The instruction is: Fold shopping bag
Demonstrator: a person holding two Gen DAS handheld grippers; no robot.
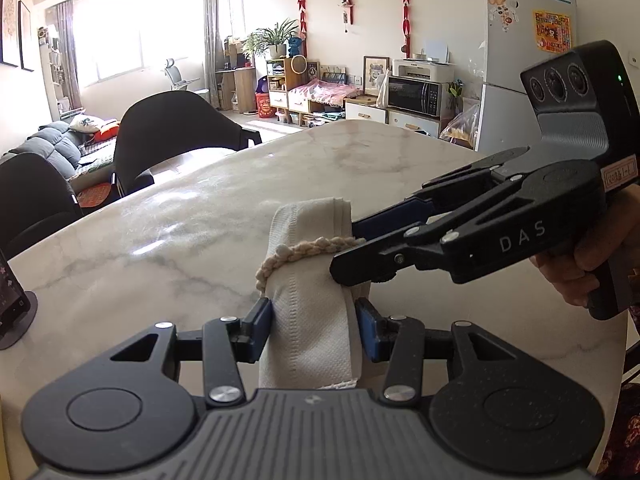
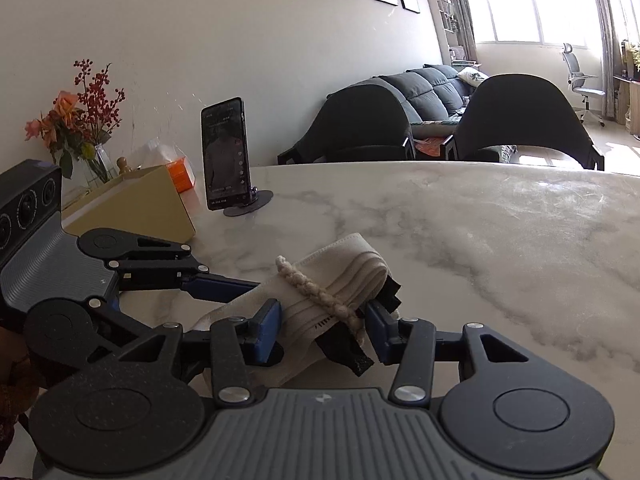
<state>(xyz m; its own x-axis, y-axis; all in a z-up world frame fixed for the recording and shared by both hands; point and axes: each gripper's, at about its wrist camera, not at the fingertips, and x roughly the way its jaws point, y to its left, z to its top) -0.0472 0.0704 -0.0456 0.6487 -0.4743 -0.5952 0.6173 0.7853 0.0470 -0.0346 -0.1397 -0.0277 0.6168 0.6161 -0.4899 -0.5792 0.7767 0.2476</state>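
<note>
With both my left tongs (image 1: 314, 330) and right tongs (image 2: 324, 330) clamped on the folded shopping bag (image 1: 310, 312), I'm wrapping its cord (image 1: 304, 250); next, tuck it.

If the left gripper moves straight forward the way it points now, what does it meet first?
The left gripper already clamps the folded bag; ahead, likely the right gripper at the braided cord.

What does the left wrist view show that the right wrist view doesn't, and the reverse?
Only the left wrist view: the fridge, microwave and the hand holding the right gripper.
Only the right wrist view: the flower vase and yellow box.
Both: the folded bag, its braided cord, the marble table, the phone, and the left gripper clamping the bag.
</note>
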